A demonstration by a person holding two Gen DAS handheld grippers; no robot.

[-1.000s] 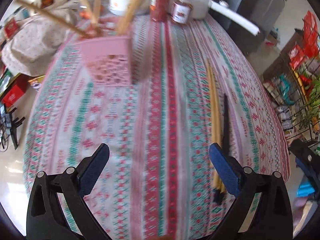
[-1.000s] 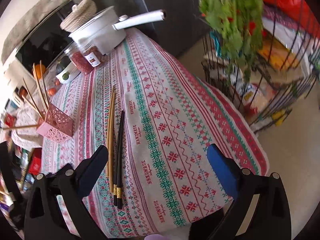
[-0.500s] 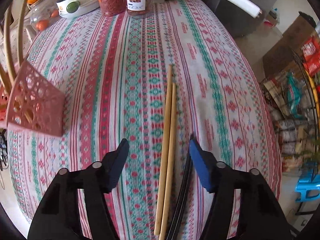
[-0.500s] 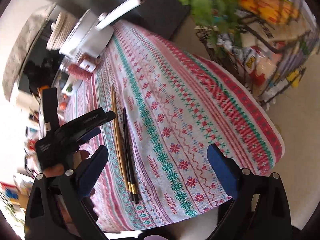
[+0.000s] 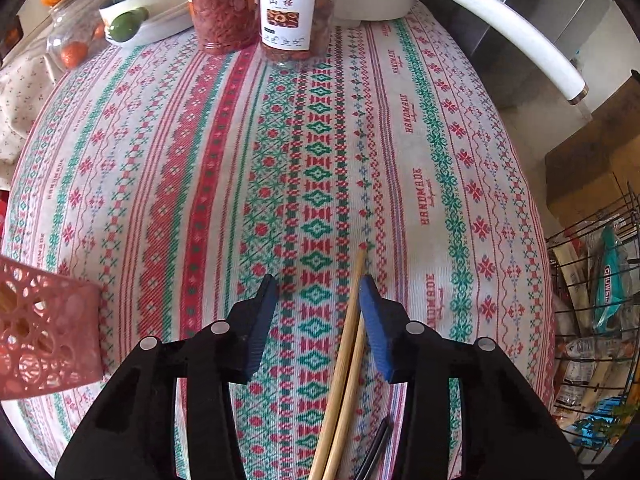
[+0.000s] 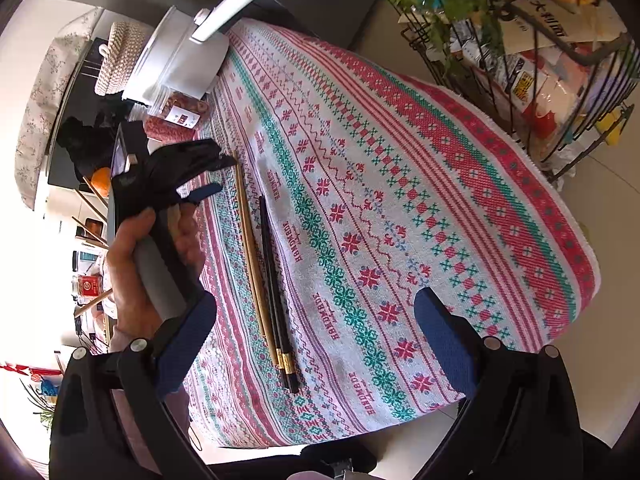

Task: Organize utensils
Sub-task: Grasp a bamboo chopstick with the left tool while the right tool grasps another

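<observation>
Left hand-held gripper (image 5: 319, 286) half-open, jaws just closing around wooden chopsticks (image 5: 344, 360), pads not gripping; right hand-held gripper (image 6: 316, 312) wide open, empty; its view alone shows black chopsticks (image 6: 274, 280) whole.

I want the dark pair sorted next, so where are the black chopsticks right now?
In the right wrist view, the black chopsticks lie on the patterned tablecloth, just right of the pale bamboo chopsticks, near the table's front edge.

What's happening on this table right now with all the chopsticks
A person is tidying utensils. The left tool has come over the bamboo chopsticks lying on the patterned tablecloth, its jaws closing around them but not yet pinching. The black chopsticks lie alongside. The right tool hangs open nearby, and the pink holder waits at the left.
</observation>
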